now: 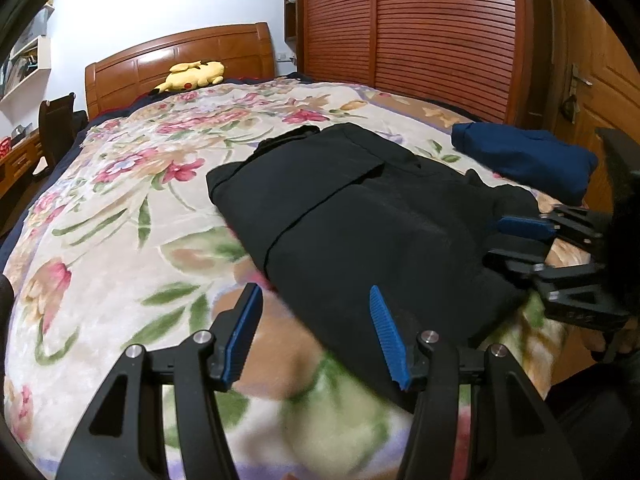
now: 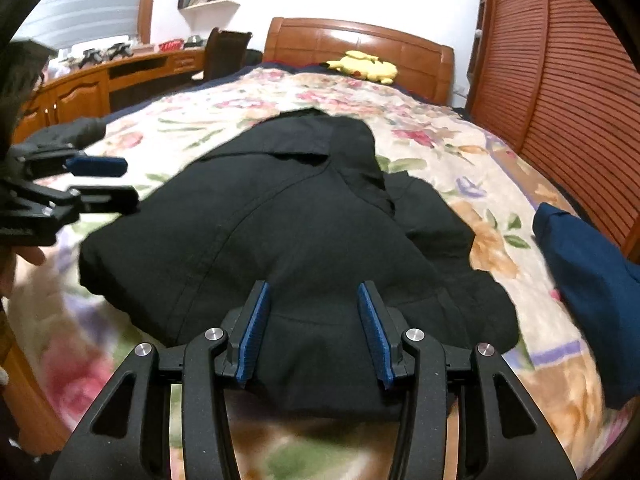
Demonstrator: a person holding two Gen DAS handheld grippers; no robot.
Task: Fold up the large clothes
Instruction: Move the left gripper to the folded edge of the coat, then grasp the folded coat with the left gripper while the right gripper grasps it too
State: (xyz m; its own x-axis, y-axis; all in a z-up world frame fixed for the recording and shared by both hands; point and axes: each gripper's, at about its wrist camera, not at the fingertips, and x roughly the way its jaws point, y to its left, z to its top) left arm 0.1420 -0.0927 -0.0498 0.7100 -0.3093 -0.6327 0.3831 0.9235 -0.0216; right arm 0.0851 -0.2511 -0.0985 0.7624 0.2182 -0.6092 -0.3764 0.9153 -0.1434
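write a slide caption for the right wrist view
Right gripper, jaws open, poised over a partly folded black garment on a floral bedspread, left gripper alongside.

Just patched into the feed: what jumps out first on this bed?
A big black garment lies partly folded mid-bed on the floral blanket. Both grippers, left and right, hang open at its near edge. A folded navy garment sits to its right; a yellow plush rests by the headboard.

A floral-covered bed [image 1: 120, 208] is backed by a wooden headboard [image 1: 180, 56]; slatted wardrobe doors [image 1: 420, 40] and white walls [image 1: 160, 0] are seen.
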